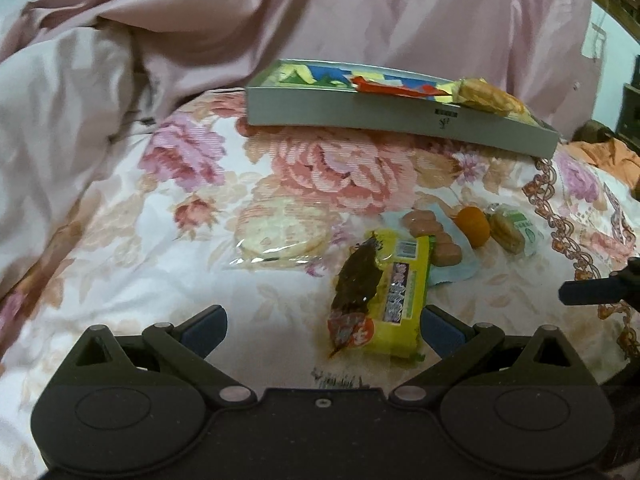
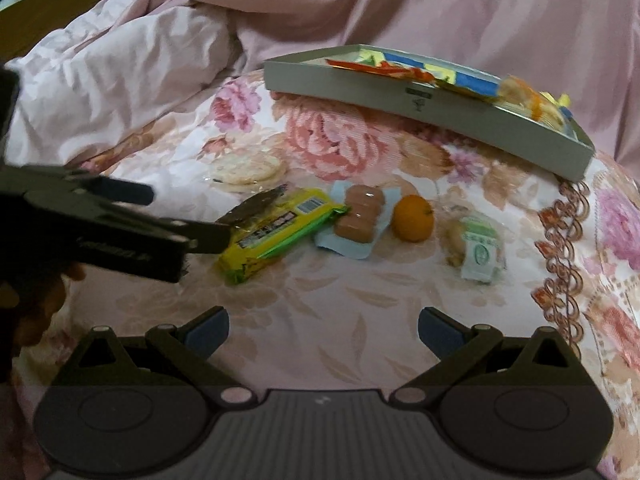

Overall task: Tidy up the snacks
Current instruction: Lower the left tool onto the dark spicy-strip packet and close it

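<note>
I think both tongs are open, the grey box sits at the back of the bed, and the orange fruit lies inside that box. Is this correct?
Not entirely. The orange fruit lies on the floral bedspread, between the sausage pack and the green-labelled biscuit pack, not inside the grey box. The right wrist view shows it. Both the left tongs and the right tongs are open.

A floral-covered bed point(image 2: 360, 300) carries a grey tray point(image 2: 400, 100) near its far edge, with loose snacks point(image 2: 360, 216) mid-bed.
</note>
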